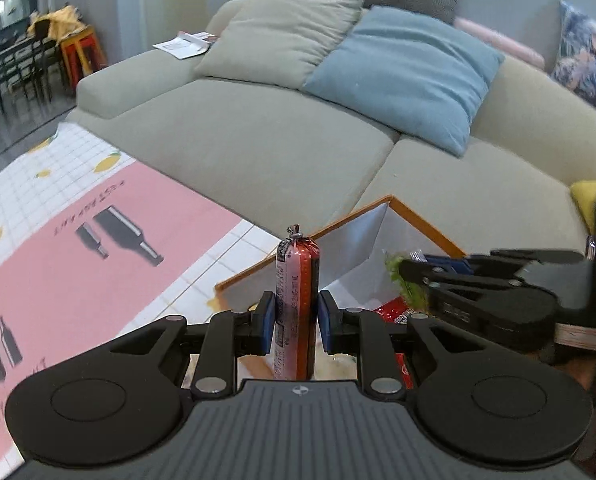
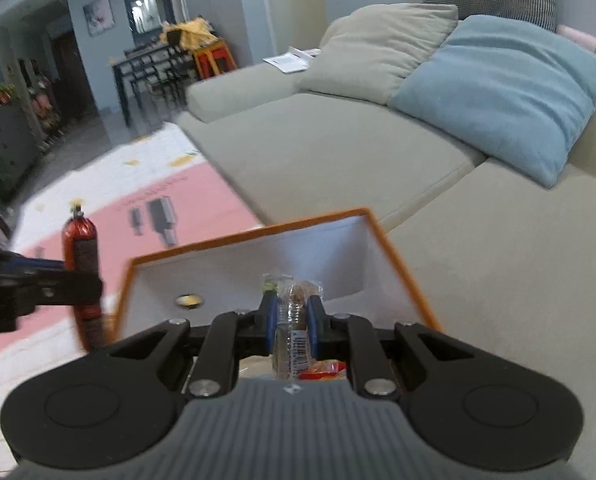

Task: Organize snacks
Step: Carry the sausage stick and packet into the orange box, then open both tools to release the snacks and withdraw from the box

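My left gripper (image 1: 296,312) is shut on a red sausage stick (image 1: 298,280), held upright with its clipped end up, just left of the orange-rimmed white box (image 1: 421,220). The right wrist view shows the same stick (image 2: 80,240) in the left gripper (image 2: 86,276), beside the box's left wall. My right gripper (image 2: 292,312) is shut on a clear-wrapped brown snack (image 2: 294,300) with a barcode label, over the inside of the box (image 2: 250,234). In the left wrist view the right gripper (image 1: 407,270) reaches in from the right above the box. A red packet (image 1: 393,310) lies in the box.
The box stands on the front of a grey-green sofa (image 1: 258,140) with a beige cushion (image 1: 282,32) and a blue cushion (image 1: 409,72) behind it. A pink and white floor mat (image 1: 78,272) lies to the left. Dining table and chairs (image 2: 154,72) stand far off.
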A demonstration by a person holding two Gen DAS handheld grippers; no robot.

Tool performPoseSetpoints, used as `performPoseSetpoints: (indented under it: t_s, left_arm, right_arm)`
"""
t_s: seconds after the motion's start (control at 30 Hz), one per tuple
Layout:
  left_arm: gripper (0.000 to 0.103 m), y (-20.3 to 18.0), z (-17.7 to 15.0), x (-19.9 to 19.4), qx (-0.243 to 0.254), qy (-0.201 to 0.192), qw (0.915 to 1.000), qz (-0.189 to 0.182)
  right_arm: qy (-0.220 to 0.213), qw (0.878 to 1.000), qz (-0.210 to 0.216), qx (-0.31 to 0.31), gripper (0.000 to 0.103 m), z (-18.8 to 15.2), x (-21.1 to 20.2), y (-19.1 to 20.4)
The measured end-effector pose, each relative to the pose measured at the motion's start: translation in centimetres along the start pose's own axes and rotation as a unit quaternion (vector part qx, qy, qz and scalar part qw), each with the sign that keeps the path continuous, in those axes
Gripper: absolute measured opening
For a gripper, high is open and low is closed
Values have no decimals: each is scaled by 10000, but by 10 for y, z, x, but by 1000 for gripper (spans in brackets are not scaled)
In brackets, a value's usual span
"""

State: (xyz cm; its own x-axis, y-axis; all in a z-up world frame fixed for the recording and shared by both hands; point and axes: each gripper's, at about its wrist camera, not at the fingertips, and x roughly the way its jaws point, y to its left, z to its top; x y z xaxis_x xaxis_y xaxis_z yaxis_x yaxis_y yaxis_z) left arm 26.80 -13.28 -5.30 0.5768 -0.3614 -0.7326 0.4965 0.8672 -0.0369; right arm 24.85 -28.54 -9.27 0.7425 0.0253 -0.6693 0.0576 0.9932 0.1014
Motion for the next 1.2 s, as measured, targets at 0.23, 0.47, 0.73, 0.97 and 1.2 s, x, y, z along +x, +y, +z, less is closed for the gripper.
performPoseSetpoints:
  t_s: [0.23, 0.47, 0.73, 0.97, 1.2]
  left_arm:
    - [24, -18, 10, 26, 343, 163, 9992, -83]
    - [24, -20, 14, 57, 368, 441, 9982, -174]
    - [24, -13, 4, 87, 52, 871, 9960, -175]
    - [25, -11, 2, 96, -8, 1001, 9950, -9]
    - [29, -9, 0, 90, -47, 962, 9953, -29]
  right_arm:
    - [442, 9990, -14, 116, 13, 1, 43, -16]
    - [634, 9941, 417, 774, 16, -4, 53, -28]
    - [1025, 9772, 865, 1648, 24, -18, 54, -35]
    - [1100, 9770, 793, 1647, 24, -28, 44, -31]
    - [1091, 9820, 733, 1356, 25, -30, 36, -19]
